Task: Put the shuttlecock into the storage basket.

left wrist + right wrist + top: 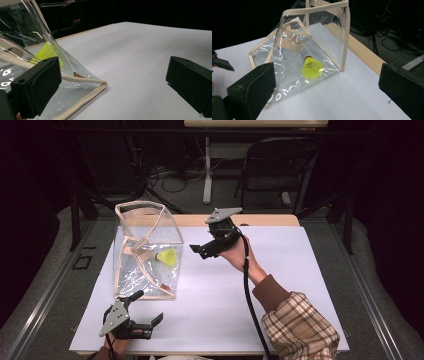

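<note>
Standing on the white counter (280,270), the clear bag (145,250) held a yellow shuttlecock (167,257) low against its right wall, cork end pointing back and up in the right gripper view. The right tongs (200,250) hung just right of that wall, released and empty, aimed leftward at the bag. The left tongs (147,307) sat at the bag's near corner, also spread and gripping nothing. By my reading, the right hand was the nearer to the shuttlecock, though the plastic wall lay between.

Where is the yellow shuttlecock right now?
The yellow shuttlecock lies inside the clear bag on the table's left half in the high view, left of the right gripper.
</note>
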Available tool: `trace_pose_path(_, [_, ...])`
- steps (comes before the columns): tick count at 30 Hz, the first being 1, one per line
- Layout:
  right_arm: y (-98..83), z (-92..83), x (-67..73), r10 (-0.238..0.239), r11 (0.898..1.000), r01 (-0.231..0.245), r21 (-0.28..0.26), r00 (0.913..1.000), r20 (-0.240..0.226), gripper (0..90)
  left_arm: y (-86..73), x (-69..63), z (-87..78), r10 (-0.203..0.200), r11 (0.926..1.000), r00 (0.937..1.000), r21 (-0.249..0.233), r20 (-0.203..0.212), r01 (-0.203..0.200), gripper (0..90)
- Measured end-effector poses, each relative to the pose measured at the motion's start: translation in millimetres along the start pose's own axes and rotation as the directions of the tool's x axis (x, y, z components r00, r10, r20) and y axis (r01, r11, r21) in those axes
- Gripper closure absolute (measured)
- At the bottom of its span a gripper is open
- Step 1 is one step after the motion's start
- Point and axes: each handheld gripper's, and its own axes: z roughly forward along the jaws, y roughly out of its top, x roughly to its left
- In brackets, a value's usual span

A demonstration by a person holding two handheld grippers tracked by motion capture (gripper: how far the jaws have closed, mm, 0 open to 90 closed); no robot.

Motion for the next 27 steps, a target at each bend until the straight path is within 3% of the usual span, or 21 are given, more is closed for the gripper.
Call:
trace_pose_path(18, [-49.5,-56.5,2.3,0.008,1.0,-0.007,-0.014,0.9976,0.069,0.0,0.1,-0.5,0.3,0.002,1.0,1.0,0.001,0.001,-0.002,0.0])
trace_pose_path(27, [-78.7,-75.9,6.8,0.018,1.0,-0.017,-0.012,0.9951,0.097,0.0,0.2,-0.5,0.4,0.003,1.0,1.0,0.002,0.001,-0.003,0.0])
